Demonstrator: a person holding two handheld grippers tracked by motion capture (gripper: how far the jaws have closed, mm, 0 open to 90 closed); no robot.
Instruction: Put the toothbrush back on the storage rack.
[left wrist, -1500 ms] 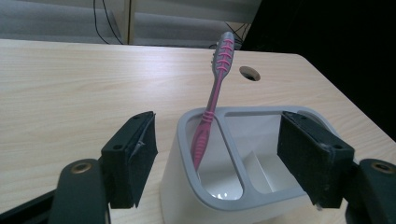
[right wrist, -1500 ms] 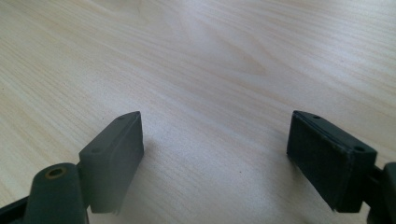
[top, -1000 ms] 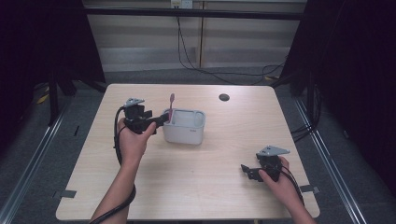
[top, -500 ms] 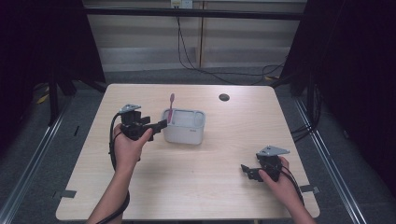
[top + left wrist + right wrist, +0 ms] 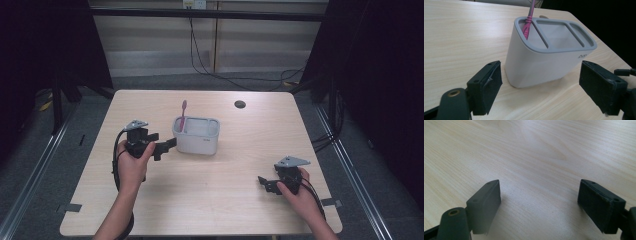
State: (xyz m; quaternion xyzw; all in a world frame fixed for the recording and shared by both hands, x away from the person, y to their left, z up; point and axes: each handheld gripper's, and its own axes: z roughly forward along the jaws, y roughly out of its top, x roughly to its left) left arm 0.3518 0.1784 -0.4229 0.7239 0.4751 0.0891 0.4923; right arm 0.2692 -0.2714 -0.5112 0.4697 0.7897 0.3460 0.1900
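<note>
- The wooden table [image 5: 210, 200] carries everything; a small dark round hole cover [image 5: 240, 104] sits near its far edge, well apart from the work.
- The grey-and-white toothbrush holder [image 5: 196, 135] stands upright a little left of the table's middle, nearer the far edge than the near one. It has three compartments under a grey rim.
- My left claw [image 5: 167, 147] hangs just beside the holder's left wall. Its jaws have just been opening and now stand wide apart, with nothing pressed between them; in the left gripper view the holder [image 5: 544, 57] sits ahead of the pads, not touched.
- My right claw [image 5: 264, 183] rests near the table's near right corner, jaws apart over bare wood, holding nothing.
- The pink toothbrush [image 5: 183, 116] stands in the holder's left end compartment, leaning against the rim, head up.
- Risk, as I judge it: the holder looks light and the left claw is close. A careless sideways move could clip its wall, slide or tip it, and spill the brush.
- The trailing cable [image 5: 118, 160] could also snag the near edge as I move.
</note>
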